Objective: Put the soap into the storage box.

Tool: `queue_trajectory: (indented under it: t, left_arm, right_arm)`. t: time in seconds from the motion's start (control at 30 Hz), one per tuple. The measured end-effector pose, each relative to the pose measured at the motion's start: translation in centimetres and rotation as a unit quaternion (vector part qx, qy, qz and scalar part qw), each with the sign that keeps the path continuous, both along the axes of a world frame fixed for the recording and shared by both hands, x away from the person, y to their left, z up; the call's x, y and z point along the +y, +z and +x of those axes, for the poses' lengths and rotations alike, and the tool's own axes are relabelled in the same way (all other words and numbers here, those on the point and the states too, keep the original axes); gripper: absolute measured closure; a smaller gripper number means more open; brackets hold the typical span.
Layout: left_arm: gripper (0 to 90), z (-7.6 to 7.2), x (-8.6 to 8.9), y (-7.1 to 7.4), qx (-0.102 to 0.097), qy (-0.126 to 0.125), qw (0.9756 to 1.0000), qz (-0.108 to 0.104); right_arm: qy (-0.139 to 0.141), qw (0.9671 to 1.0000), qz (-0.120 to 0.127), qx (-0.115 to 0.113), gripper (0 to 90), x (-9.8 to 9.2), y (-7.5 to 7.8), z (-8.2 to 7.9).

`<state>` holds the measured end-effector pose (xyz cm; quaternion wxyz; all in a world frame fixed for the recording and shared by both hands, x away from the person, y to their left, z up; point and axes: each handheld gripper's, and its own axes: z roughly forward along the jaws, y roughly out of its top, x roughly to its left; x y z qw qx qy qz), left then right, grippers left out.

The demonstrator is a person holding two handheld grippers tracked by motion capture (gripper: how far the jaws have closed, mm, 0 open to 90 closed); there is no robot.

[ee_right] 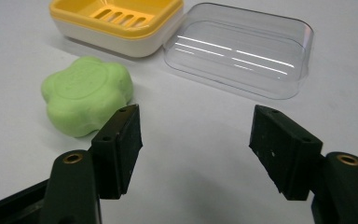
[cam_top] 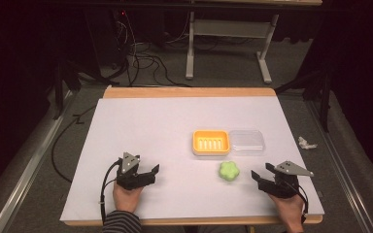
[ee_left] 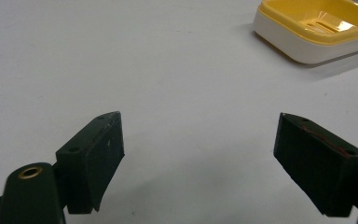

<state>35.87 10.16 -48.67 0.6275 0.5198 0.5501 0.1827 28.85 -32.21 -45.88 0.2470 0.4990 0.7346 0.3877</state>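
Note:
A green flower-shaped soap (cam_top: 228, 171) (ee_right: 87, 93) lies on the white table, just in front of a yellow soap dish (cam_top: 211, 142) (ee_right: 116, 23) (ee_left: 316, 28). A clear plastic lid (cam_top: 246, 141) (ee_right: 242, 49) rests beside the dish on its right. My right gripper (cam_top: 261, 172) (ee_right: 196, 140) stands open a short way right of the soap, nothing between its jaws. My left gripper (cam_top: 150, 171) (ee_left: 200, 154) is open too, well to the left of the soap, over bare table.
The white table sheet (cam_top: 145, 126) has a wooden edge (cam_top: 189, 92) at the back. A crumpled white scrap (cam_top: 306, 143) lies on the floor at the right. Cables (cam_top: 141, 58) and a desk frame (cam_top: 228, 29) stand beyond the table.

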Motion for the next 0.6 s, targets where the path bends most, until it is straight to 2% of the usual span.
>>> queue_trajectory:
  t: [0.23, 0.6]
  left_arm:
    - [16.5, 0.0, -0.1, 0.0, -0.002, 0.001, 1.0000, -0.003]
    - [16.5, 0.0, 0.0, 0.0, 0.001, 0.001, 1.0000, 0.000]
  right_arm:
    - [0.009, 0.9999, 0.005, 0.005, 34.5, 0.7, 0.3, -0.5]
    - [0.033, 0.9994, -0.006, 0.007, 33.7, 2.1, 0.7, -0.7]
